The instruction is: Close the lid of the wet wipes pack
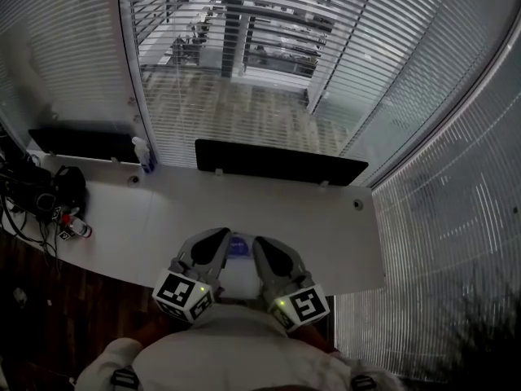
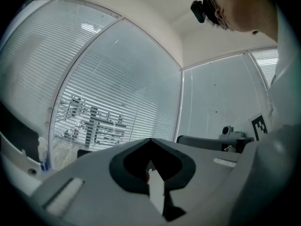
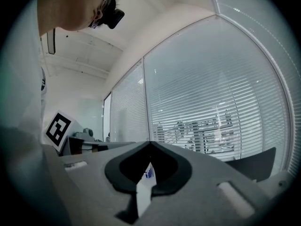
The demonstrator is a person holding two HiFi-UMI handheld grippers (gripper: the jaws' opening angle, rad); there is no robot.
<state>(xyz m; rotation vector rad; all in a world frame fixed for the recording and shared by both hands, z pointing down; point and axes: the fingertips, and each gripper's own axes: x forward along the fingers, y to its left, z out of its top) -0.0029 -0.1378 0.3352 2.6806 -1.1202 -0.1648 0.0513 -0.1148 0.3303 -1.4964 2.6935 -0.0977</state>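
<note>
With your left tool (image 1: 216, 236) and right tool (image 1: 265, 243) both pinched together, empty, flanking the wet wipes pack (image 1: 238, 262) at the desk's (image 1: 326, 226) near edge, expect a light, squashy, slippery pack, so press only its stiffer lid.

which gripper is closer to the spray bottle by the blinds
Left. The left gripper sits at the near edge of the desk, diagonally right of the spray bottle; the right gripper sits farther right.

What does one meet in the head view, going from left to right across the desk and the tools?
Tangle of black cables → small bottle → left tool → wet wipes pack → right tool. The long black panel is left out, because it spans several of these.
</note>
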